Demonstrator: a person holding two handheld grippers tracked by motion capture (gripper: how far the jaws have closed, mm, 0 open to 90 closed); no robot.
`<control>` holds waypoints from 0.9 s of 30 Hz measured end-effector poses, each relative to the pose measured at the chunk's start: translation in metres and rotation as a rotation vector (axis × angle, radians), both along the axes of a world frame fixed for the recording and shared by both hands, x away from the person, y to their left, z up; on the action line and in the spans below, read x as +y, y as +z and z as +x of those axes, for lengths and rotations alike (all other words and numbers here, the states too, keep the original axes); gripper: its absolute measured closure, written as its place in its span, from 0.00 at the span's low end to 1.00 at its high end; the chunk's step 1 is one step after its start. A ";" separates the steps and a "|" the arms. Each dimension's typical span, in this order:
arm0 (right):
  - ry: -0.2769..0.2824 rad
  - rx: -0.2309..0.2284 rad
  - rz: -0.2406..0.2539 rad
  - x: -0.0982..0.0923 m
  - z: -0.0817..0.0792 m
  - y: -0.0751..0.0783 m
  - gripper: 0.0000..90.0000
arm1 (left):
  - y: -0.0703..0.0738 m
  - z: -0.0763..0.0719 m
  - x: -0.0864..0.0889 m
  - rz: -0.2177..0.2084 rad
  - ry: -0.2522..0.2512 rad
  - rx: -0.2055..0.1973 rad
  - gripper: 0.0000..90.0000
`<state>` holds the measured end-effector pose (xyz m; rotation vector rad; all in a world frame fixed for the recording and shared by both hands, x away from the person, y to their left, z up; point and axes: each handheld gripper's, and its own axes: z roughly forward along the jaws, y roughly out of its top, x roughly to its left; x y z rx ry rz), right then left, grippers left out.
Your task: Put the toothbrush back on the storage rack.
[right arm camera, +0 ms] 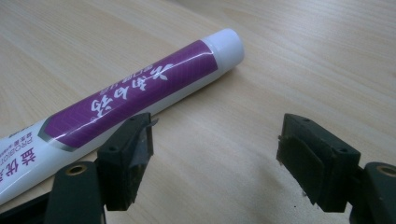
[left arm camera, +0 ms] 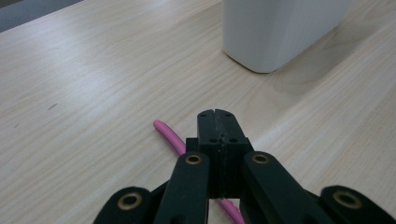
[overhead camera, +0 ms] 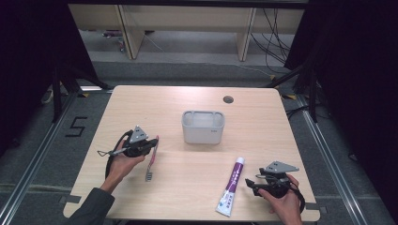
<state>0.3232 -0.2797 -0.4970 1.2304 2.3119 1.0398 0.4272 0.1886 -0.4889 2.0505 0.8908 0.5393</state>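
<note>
In left tongs (left arm camera: pixel 217 122): pink toothbrush (left arm camera: pixel 169 135).

Overhead table (overhead camera: pixel 187 187) view; two close claw-mounted views

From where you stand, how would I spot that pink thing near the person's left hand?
Start at the white tub in the middle of the wooden table, then look to its lower left. Beside the left claw lies a thin pink toothbrush, bristles toward the table's near edge. It is the one slim pink stick; the purple-and-white tube at the right is much fatter.
</note>
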 end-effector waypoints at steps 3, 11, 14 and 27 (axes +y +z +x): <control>0.000 0.000 0.000 0.000 0.000 0.000 0.30 | -0.002 0.004 -0.001 0.009 -0.007 0.015 1.00; 0.003 0.006 0.000 0.000 0.001 0.000 0.30 | -0.010 0.017 -0.004 0.018 -0.009 0.033 1.00; 0.003 0.007 -0.001 0.000 0.001 0.000 0.30 | -0.013 0.023 -0.007 0.033 -0.007 0.033 1.00; 0.006 0.006 -0.001 0.000 0.001 0.000 0.30 | -0.023 0.039 -0.009 0.063 0.019 0.075 1.00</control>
